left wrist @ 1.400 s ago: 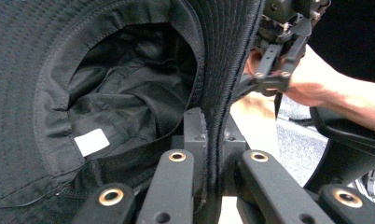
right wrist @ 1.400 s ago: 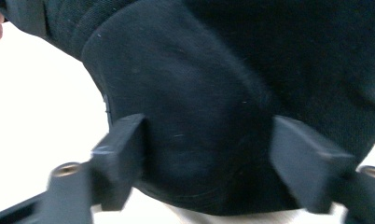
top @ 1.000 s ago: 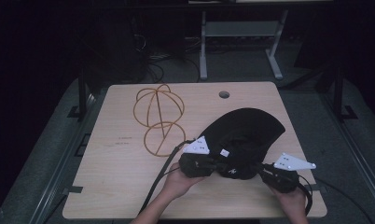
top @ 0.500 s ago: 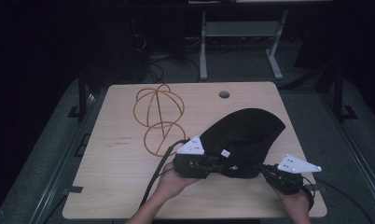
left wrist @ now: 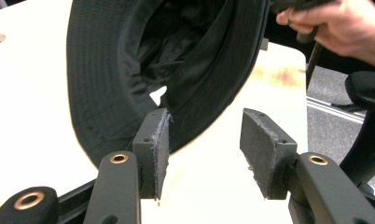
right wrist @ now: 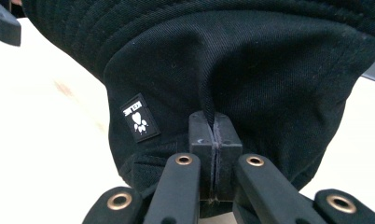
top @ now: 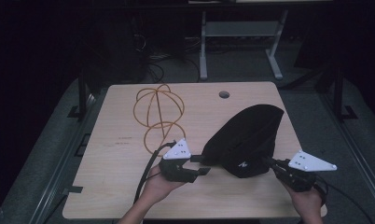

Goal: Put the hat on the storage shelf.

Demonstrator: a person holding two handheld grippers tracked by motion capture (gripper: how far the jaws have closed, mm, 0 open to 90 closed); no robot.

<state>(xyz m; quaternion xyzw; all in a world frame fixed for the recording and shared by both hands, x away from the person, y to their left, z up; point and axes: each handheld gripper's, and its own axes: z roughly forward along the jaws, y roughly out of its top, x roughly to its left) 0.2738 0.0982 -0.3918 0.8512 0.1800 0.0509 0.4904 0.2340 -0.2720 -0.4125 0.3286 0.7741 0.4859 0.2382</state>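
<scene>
One right gripper (right wrist: 215,135) pinches the black hat (right wrist: 251,65); left gripper (left wrist: 202,140) just opened, empty.

The light wooden surface (top: 115,182) lies bare along its whole left side and near edge, giving a tool free passage there. At the back left, an orange wire-hoop sphere (top: 158,106) with a flat orange ring (top: 161,136) just in front of it blocks the way. The black fabric bucket hat (top: 251,135) fills the right middle, reaching from near the front edge toward the far right corner. Between the hoops and the hat runs an open lane toward the round cable hole (top: 224,94) at the back. The left tool (top: 200,164) stands just beside the hat's brim, its jaws having just opened, with nothing between the pads.
</scene>
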